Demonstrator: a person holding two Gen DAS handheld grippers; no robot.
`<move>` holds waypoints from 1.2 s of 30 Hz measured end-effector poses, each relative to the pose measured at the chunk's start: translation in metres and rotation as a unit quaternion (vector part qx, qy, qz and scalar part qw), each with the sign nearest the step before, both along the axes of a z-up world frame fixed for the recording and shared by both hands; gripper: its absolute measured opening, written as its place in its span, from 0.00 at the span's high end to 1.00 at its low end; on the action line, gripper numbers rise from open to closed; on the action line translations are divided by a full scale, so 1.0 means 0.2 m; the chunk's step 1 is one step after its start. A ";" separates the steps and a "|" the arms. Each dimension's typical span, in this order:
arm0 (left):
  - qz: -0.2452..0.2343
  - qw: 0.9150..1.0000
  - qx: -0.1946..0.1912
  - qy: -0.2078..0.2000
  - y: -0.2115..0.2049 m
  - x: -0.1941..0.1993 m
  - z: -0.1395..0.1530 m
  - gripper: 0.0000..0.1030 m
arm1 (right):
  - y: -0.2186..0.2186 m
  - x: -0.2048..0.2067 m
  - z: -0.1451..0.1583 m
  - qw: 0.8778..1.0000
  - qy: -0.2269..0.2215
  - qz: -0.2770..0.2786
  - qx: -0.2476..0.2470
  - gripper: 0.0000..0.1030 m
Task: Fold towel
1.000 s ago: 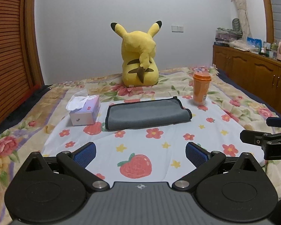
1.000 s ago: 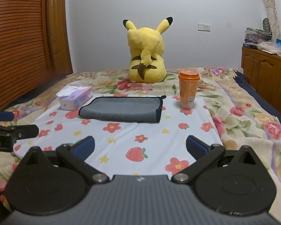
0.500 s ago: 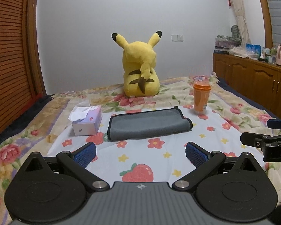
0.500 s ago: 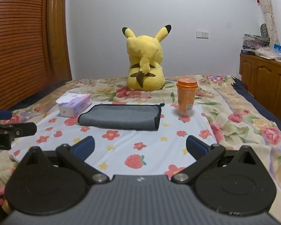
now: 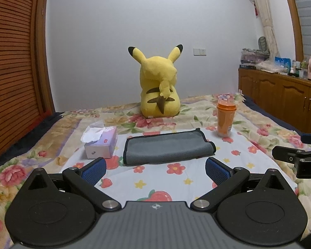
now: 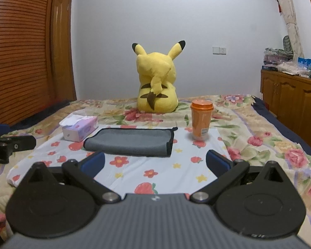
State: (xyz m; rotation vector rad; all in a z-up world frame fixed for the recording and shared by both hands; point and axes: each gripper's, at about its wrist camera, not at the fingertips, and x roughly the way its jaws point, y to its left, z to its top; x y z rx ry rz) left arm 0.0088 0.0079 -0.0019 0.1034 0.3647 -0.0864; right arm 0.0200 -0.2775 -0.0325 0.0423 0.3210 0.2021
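On the flowered bedsheet (image 5: 176, 178), the folded grey black-edged towel (image 5: 165, 147) is best approached squarely at its near edge, with the left gripper (image 5: 155, 168) and right gripper (image 6: 155, 161) fingers spread wide and empty

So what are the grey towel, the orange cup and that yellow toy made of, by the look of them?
The towel looks like soft microfibre cloth: matte grey, fuzzy, with a dark stitched edge and rounded folds. The cup seems to be plastic: smooth, slightly see-through orange, with a lid and a label. The toy is plush fabric, probably stuffed: velvety yellow surface, soft seams and creases.
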 end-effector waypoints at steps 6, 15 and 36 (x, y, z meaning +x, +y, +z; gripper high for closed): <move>0.001 1.000 0.000 -0.006 0.00 -0.01 0.00 0.00 | 0.00 -0.01 0.00 1.000 -0.004 -0.002 0.000 0.00; 0.001 1.000 0.000 -0.006 0.00 -0.01 0.00 0.00 | 0.00 -0.01 0.00 1.000 -0.005 -0.002 0.000 0.00; 0.001 1.000 0.000 -0.006 0.00 -0.01 0.00 0.00 | -0.01 -0.01 0.00 1.000 -0.005 -0.003 -0.001 0.00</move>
